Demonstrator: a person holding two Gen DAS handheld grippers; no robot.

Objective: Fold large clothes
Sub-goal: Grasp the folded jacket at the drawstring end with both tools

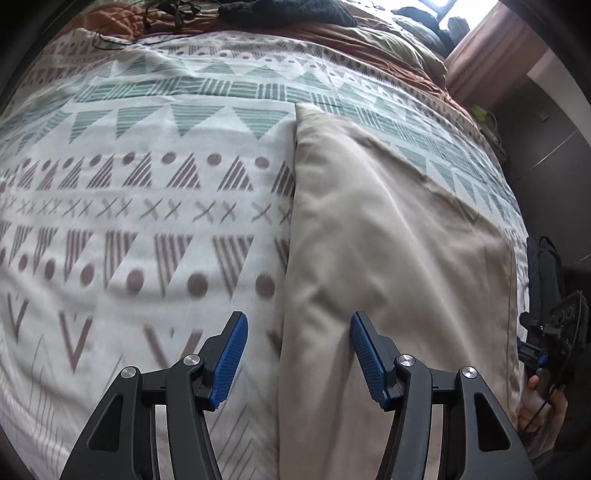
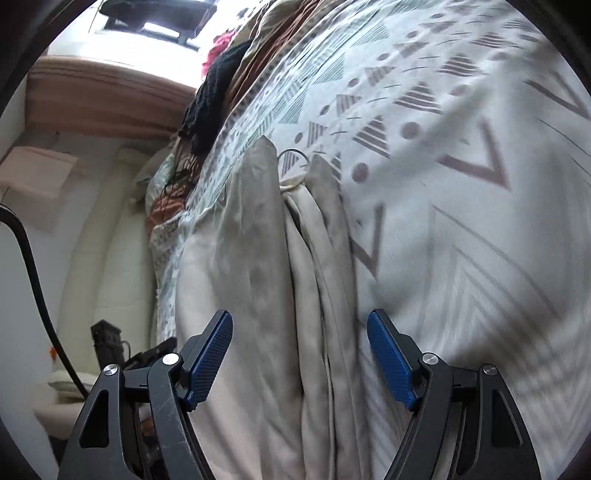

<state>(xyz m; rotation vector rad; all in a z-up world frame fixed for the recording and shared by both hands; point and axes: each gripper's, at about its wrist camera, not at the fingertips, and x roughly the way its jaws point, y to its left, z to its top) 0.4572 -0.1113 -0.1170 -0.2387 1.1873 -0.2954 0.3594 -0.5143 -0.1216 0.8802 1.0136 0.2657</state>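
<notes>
The beige garment (image 1: 388, 258) is smooth, matt woven cloth, softly creased, with stitched hems. The bedspread (image 1: 147, 221) under it is matt printed cotton. The left gripper (image 1: 297, 354) and right gripper (image 2: 300, 360) have fingers (image 1: 231, 354) of matt black plastic with ribbed blue pads and shiny metal pivot pins.

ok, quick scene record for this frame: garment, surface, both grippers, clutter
garment: beige folded garment, lying flat in a long strip, layered edges showing in the right wrist view
surface: patterned bedspread with triangles, dots and crosses
left gripper: open, fingers above the garment's left edge, holding nothing
right gripper: open, fingers above the garment's layered edges, holding nothing
clutter: dark knitted cloth and thin black cable at the far end of the bed
</notes>
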